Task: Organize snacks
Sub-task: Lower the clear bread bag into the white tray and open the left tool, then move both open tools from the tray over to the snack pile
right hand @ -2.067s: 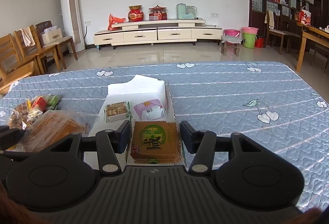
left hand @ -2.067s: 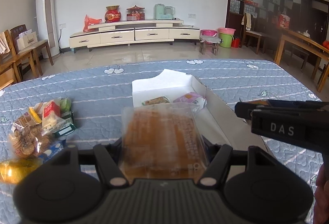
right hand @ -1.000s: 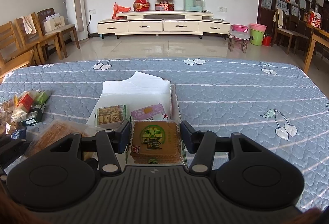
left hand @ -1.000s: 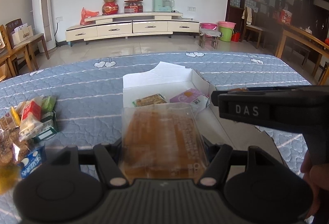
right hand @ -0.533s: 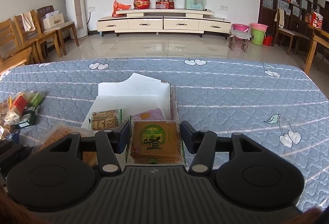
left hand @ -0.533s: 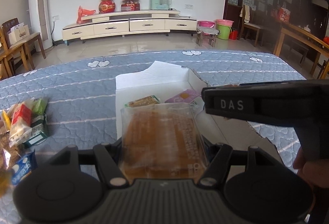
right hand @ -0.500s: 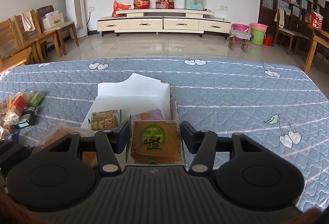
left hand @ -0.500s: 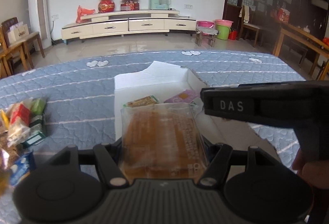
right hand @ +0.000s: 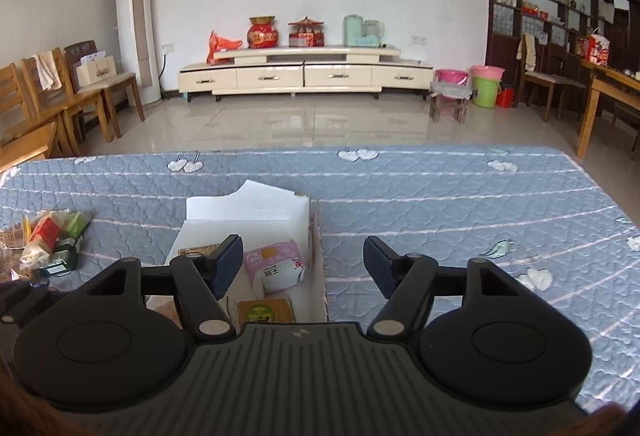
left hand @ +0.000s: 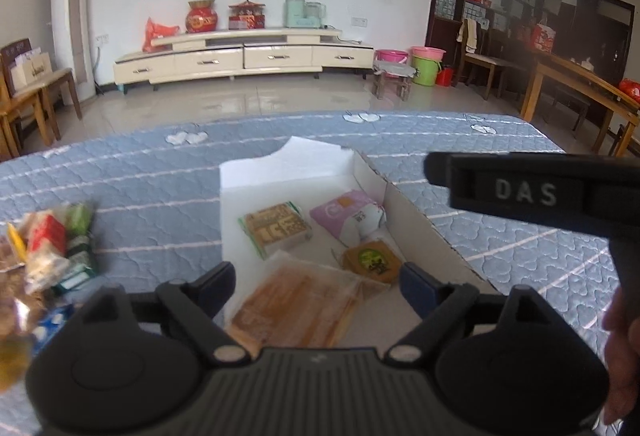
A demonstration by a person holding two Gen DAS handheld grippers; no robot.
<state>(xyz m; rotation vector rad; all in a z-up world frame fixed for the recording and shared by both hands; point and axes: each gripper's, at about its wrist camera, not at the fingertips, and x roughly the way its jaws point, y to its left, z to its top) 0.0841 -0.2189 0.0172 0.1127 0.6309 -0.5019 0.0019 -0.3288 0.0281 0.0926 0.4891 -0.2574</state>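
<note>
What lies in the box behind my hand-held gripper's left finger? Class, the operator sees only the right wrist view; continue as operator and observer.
Observer: The left wrist view shows a clear-wrapped brown pastry pack lying in the white box, near its front. It sits between the opening jaws of the left hand-held gripper, whose pads are clear of it.
Operator: And the packet half hidden further back?
Observer: It is a green-edged cracker packet, lying flat to the left of the pink packet.
</note>
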